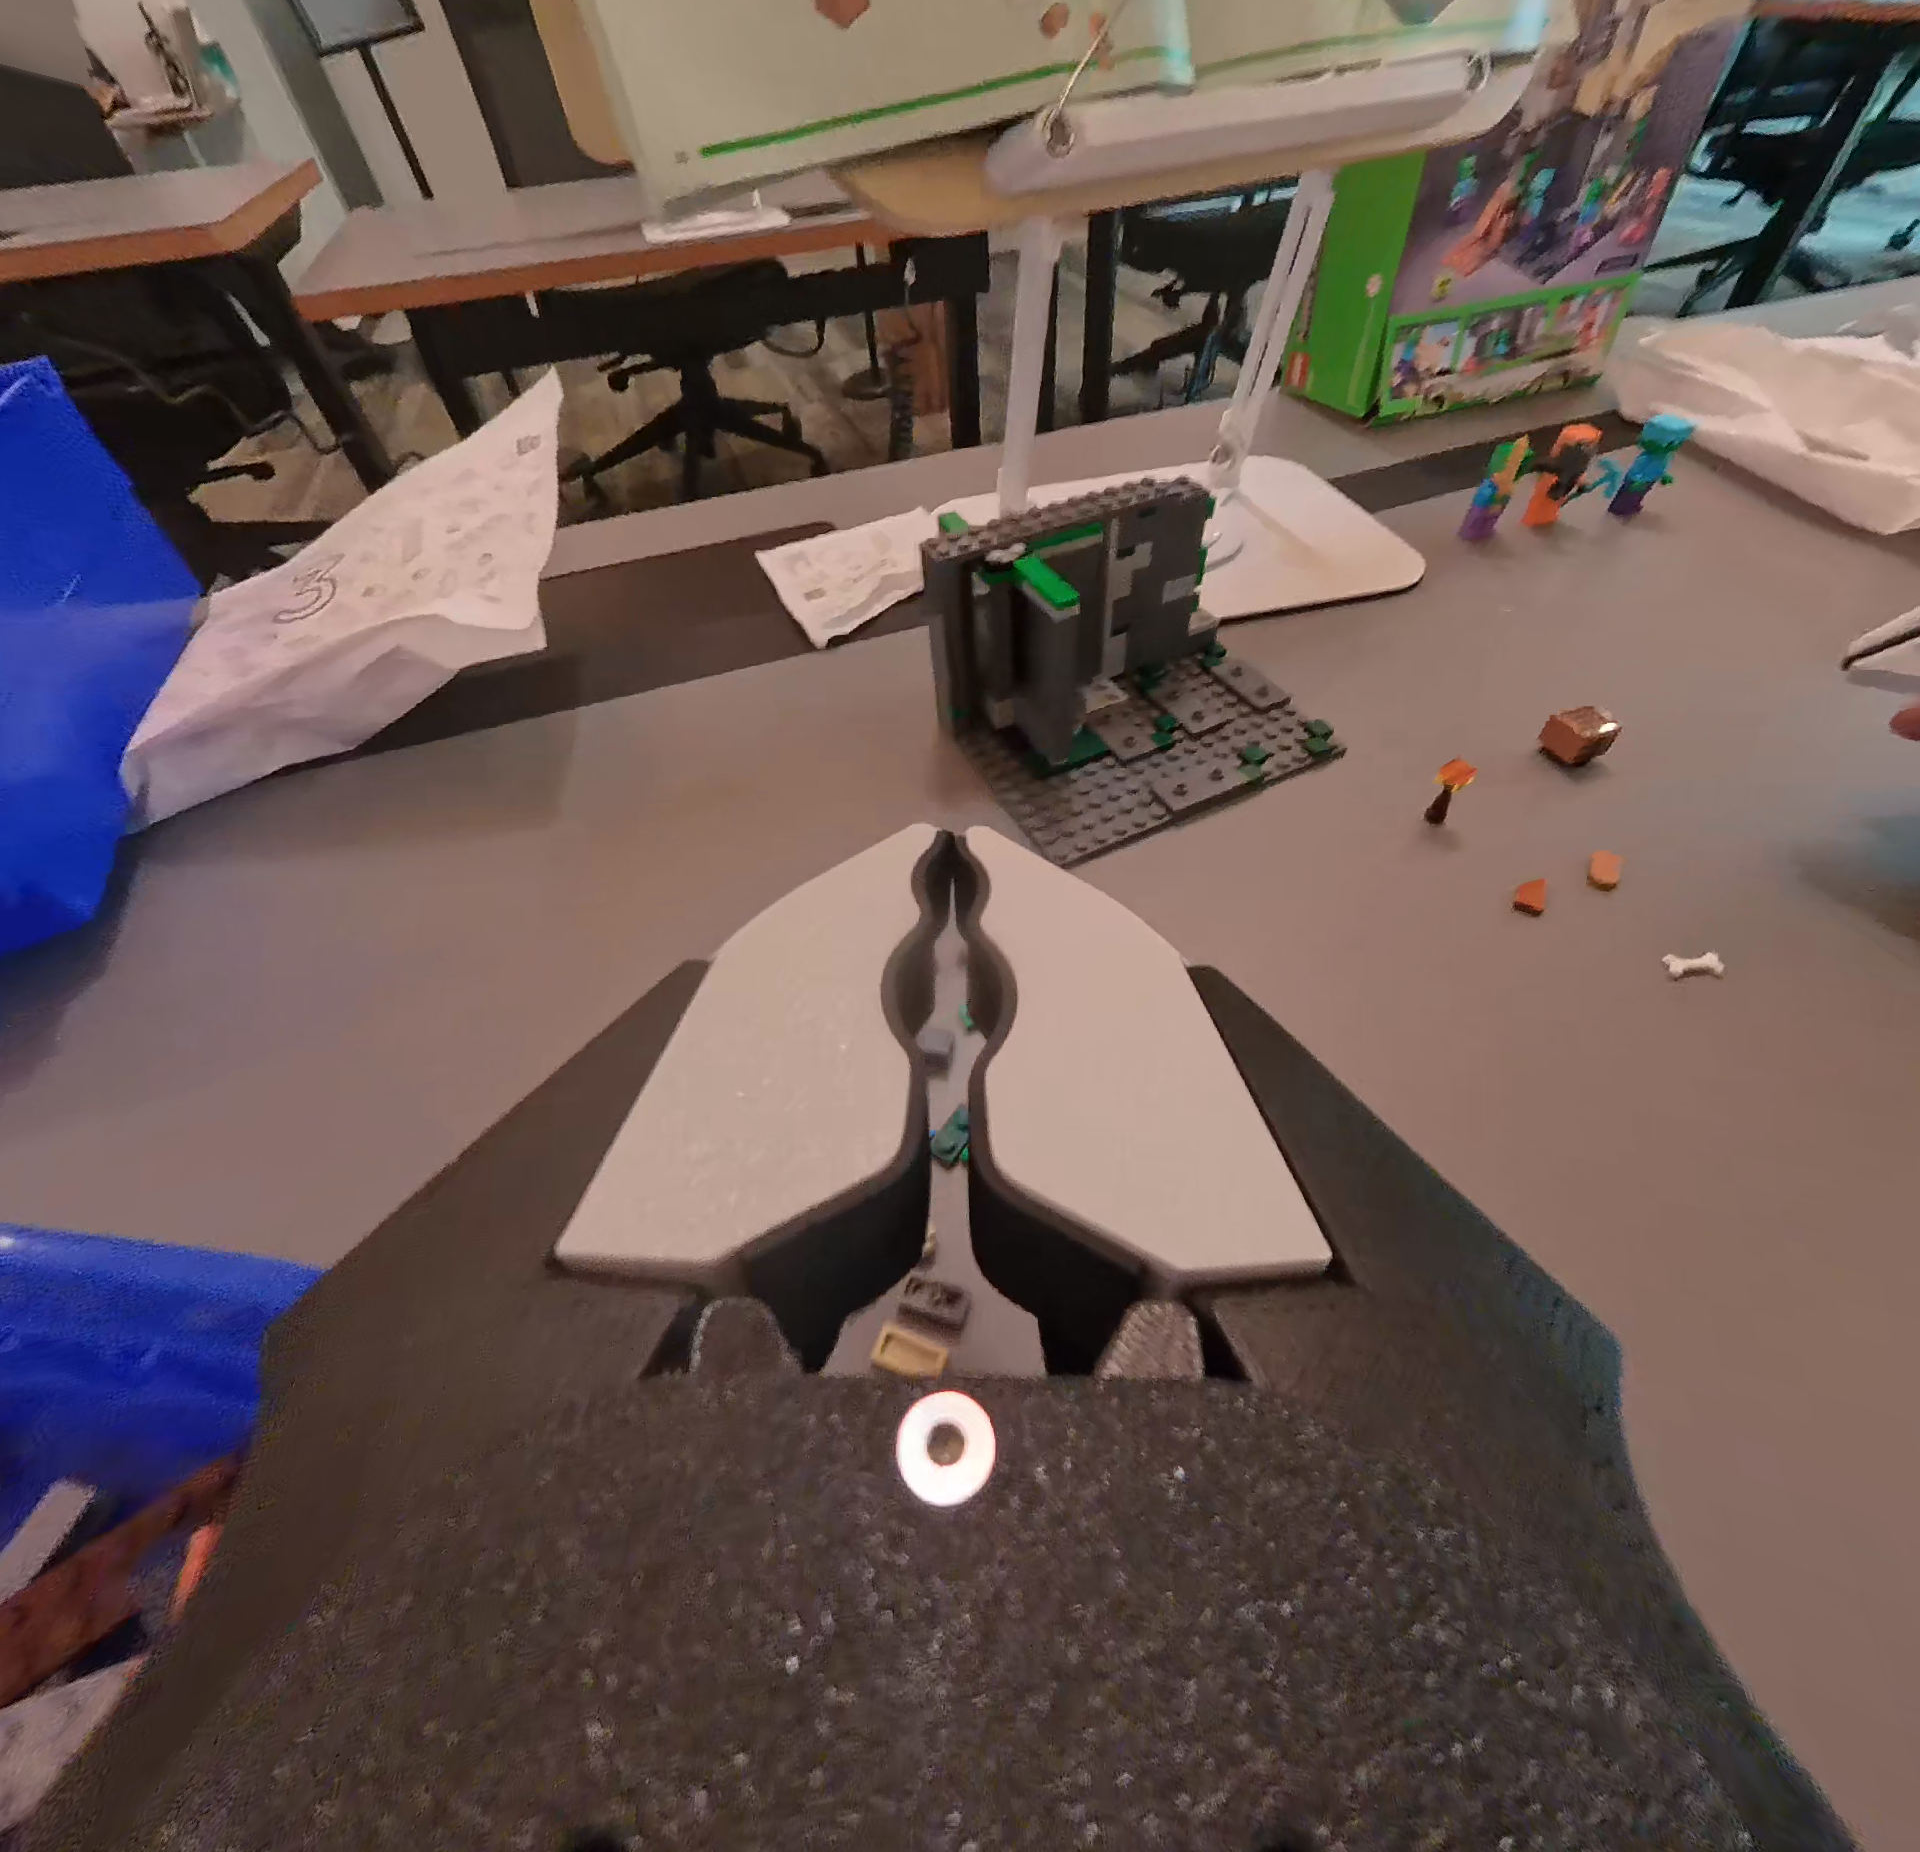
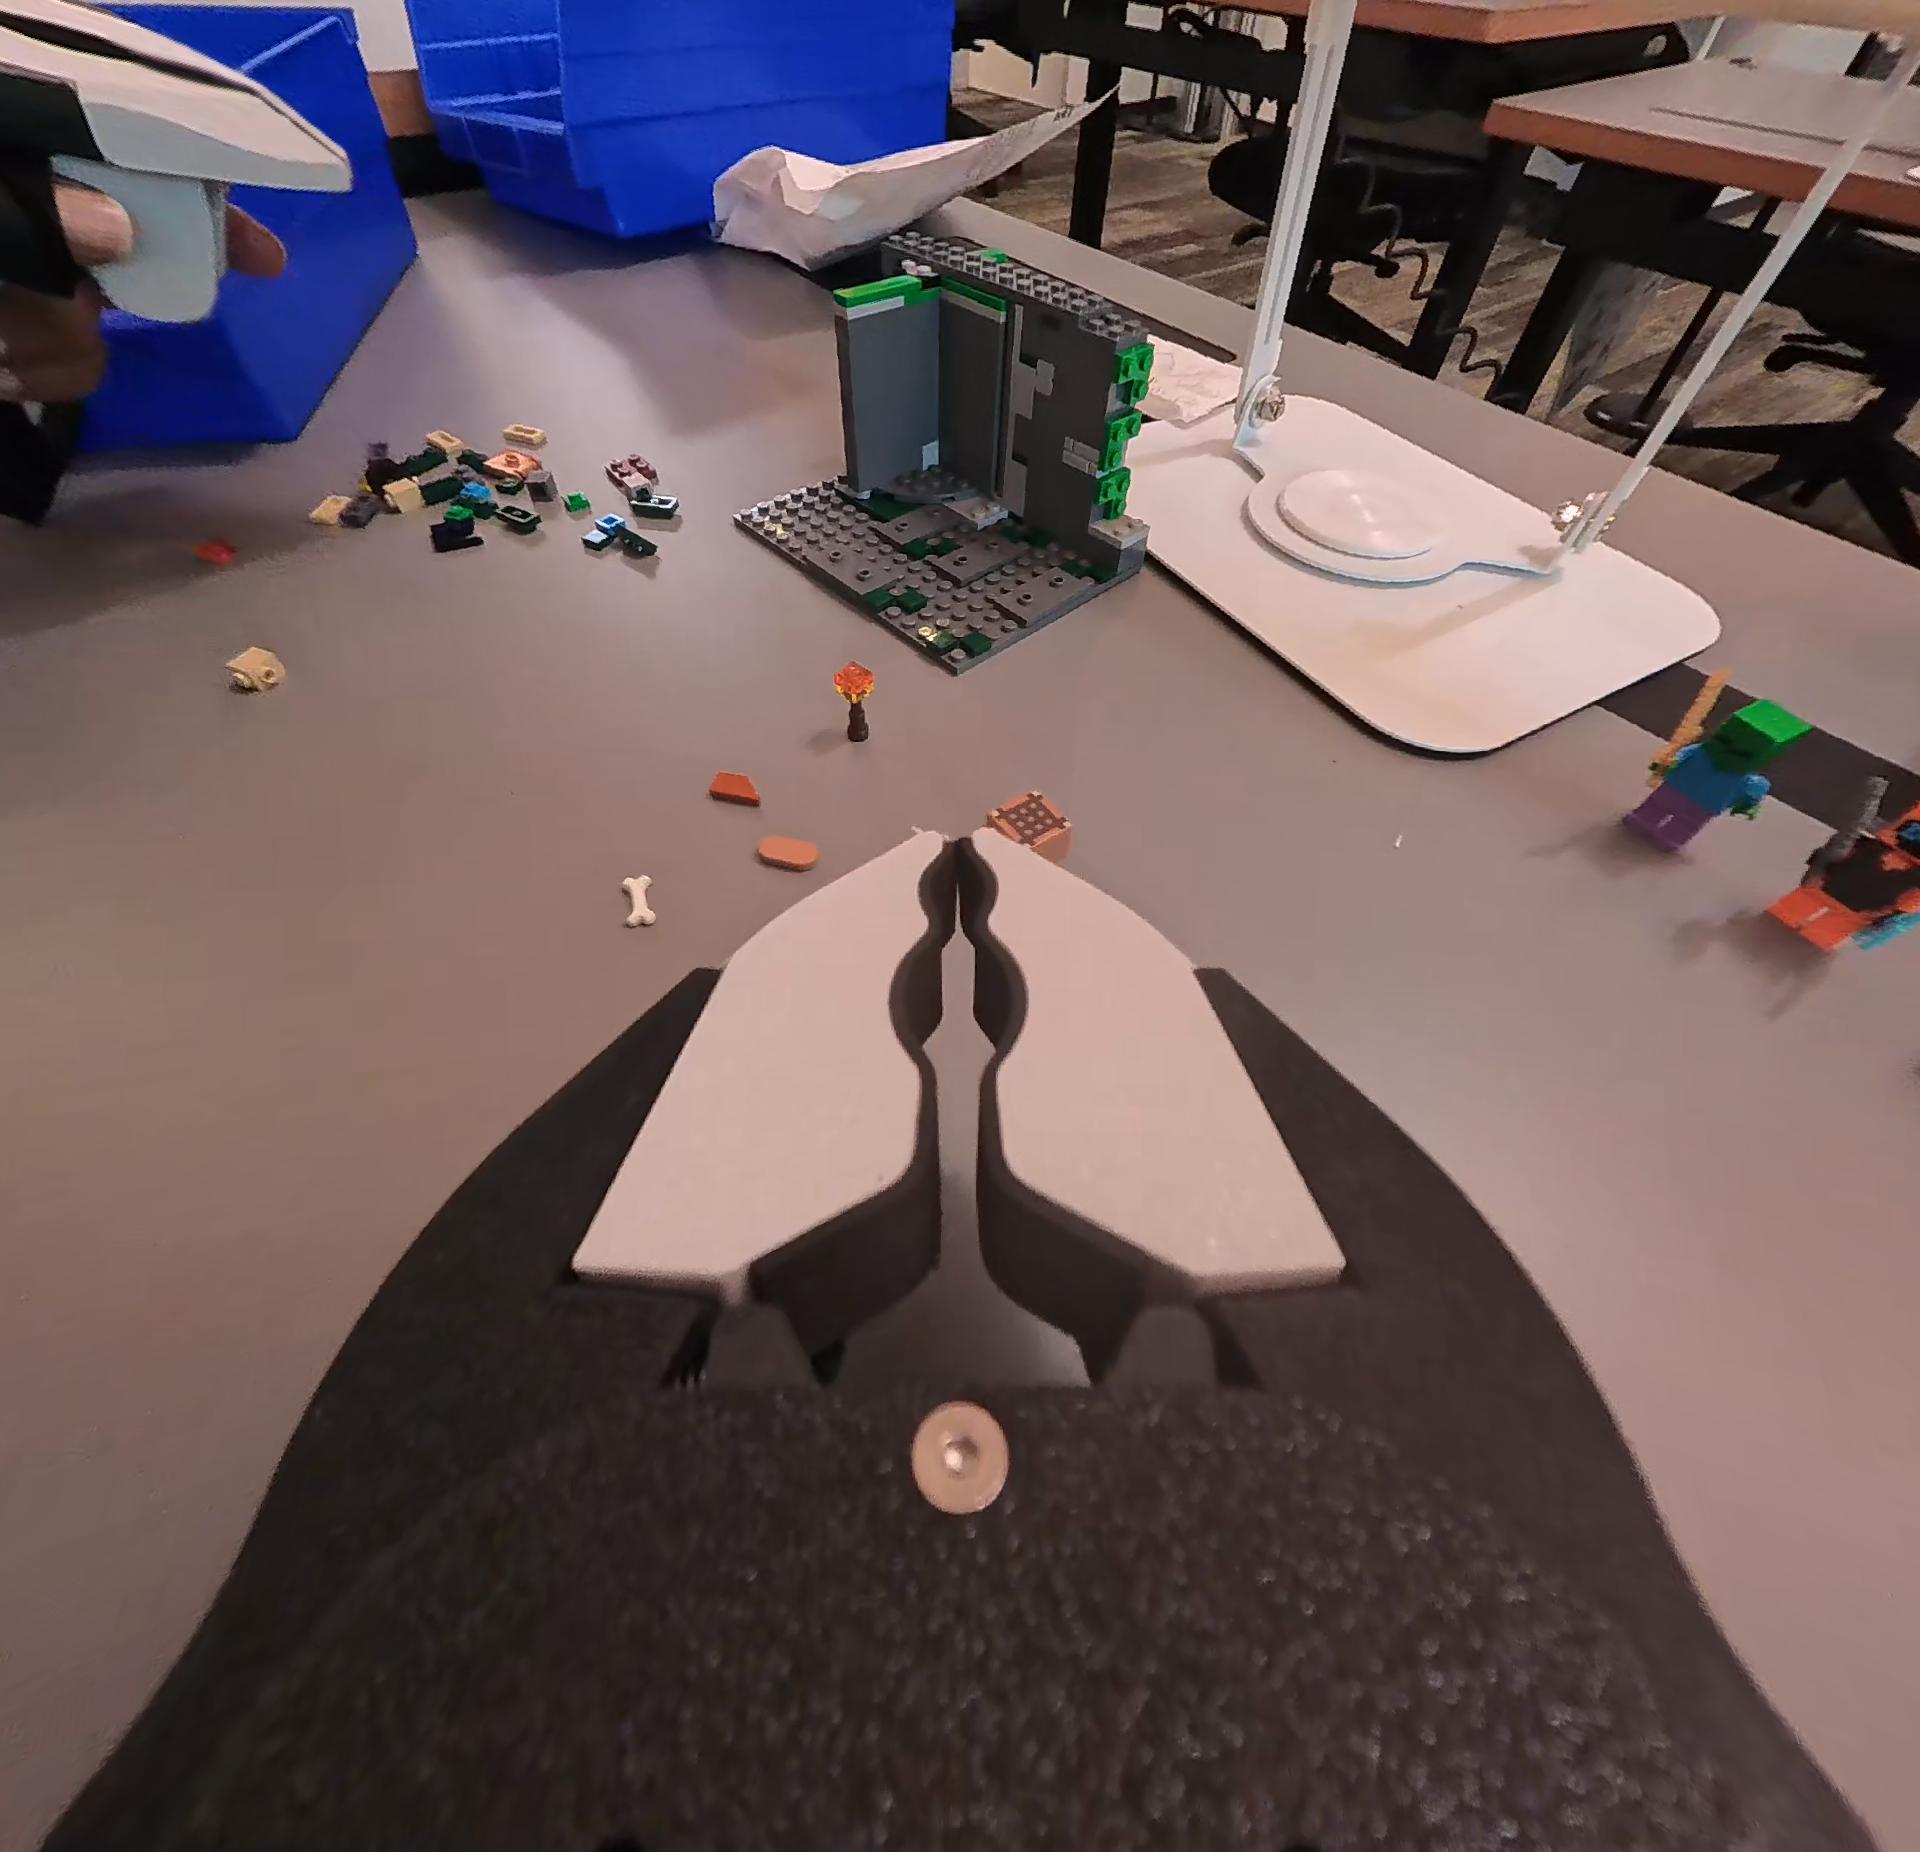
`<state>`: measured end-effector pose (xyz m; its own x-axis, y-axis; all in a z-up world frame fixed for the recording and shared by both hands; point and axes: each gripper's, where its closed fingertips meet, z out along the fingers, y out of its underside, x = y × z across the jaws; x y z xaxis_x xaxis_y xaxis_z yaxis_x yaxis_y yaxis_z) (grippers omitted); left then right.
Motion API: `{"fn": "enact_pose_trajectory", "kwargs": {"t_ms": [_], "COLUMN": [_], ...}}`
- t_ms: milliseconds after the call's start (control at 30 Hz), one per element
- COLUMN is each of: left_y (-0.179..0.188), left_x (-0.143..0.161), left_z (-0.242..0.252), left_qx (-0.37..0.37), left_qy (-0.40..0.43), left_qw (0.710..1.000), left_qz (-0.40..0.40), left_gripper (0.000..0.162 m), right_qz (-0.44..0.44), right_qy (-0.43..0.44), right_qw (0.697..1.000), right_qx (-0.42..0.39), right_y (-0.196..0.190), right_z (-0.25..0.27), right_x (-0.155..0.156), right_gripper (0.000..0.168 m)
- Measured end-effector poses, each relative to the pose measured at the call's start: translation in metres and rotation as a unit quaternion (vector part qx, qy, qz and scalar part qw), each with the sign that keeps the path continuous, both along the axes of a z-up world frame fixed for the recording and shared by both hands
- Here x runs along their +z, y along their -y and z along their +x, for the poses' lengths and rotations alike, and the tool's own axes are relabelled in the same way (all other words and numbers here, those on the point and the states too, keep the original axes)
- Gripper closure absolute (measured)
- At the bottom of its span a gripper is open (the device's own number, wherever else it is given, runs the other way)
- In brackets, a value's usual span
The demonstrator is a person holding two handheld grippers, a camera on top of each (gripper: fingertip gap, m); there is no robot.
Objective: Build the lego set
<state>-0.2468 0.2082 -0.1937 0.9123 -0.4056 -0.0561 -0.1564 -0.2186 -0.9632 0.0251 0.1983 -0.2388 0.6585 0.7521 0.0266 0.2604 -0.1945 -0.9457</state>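
A grey lego build with a baseplate, a tall wall and green trim stands on the grey table; it also shows in the right wrist view. My left gripper is shut and empty, held above a scatter of small loose bricks seen through its gap. My right gripper is shut and empty, just short of a brown cube brick. A torch piece, two orange tiles and a white bone lie near it.
Blue bins stand at the table's far left. A white lamp base sits right of the build. Minifigures stand at the right. A crumpled paper bag, an instruction sheet and the set box lie behind. My hands' fingertips stand some 30 centimeters from each other. The right tips stand about 10 centimeters off the white bone. The left camera catches it too, in the left wrist view.
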Motion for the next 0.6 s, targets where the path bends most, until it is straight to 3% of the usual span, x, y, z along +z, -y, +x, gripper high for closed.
{"fn": "enact_pose_trajectory", "kwargs": {"t_ms": [167,367,467,600], "left_y": [0.009,0.019,0.016,0.006], "left_x": [-0.003,0.000,0.004,-0.011], "left_z": [-0.019,-0.022,-0.024,-0.027], "left_qx": [-0.008,-0.105,-0.180,-0.266], "left_qy": [-0.033,-0.156,-0.231,-0.313], "left_qw": [0.998,0.971,0.937,0.872], "left_qz": [-0.062,-0.148,-0.189,-0.265], "left_gripper": [0.155,0.150,0.148,0.147], "right_qz": [-0.009,-0.019,-0.023,-0.027], "right_qy": [-0.004,-0.010,-0.011,-0.010], "right_qw": [1.000,1.000,1.000,0.999], "right_qx": [0.004,0.008,0.012,0.017], "right_y": [0.002,0.002,0.003,0.004], "right_z": [-0.002,-0.003,-0.004,-0.006], "right_x": [-0.001,-0.001,-0.002,-0.003], "right_gripper": [0.168,0.168,0.168,0.168]}}
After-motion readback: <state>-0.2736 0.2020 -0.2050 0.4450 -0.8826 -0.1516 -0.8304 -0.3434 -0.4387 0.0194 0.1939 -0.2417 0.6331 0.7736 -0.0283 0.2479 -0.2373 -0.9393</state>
